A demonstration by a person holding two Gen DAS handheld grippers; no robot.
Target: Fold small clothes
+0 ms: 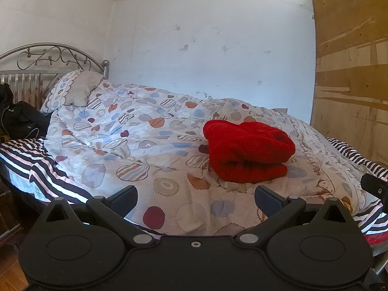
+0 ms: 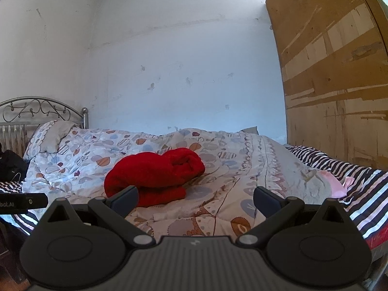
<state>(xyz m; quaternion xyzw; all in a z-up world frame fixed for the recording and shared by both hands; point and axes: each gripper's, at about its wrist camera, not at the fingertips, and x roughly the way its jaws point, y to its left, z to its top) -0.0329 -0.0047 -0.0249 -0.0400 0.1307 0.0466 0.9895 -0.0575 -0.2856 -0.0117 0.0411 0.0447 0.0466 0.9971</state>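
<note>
A: Left to right, left wrist view first. What's at the far left?

B: Black bag on the bed by the metal headboard. Striped sheet under it, running along the near edge. Pillow propped against the headboard, patterned quilt covering most of the mattress.

A: Left gripper?

B: Left gripper sits low in frame, fingers spread wide, nothing between them. It hangs over the near edge of the quilt, not touching the garment.

A: Where's the garment?

B: Red garment, fuzzy knit, folded into a thick bundle with stacked layers showing at its near edge. It lies on the quilt, right of centre in this view, beyond the left gripper's right finger and clear of it.

A: Further right?

B: Wooden board standing against the wall. A black piece at the right edge, likely part of the other gripper; can't tell more.

A: Right wrist view?

B: Same bundle, now left of centre. Right gripper also spread apart, empty. Its left finger overlaps the bundle's near edge in the picture; can't tell if it touches. Right finger sits over bare quilt.

A: Anything at the far right?

B: Pink cloth at the quilt's edge, next to the striped sheet. Board behind.
</note>
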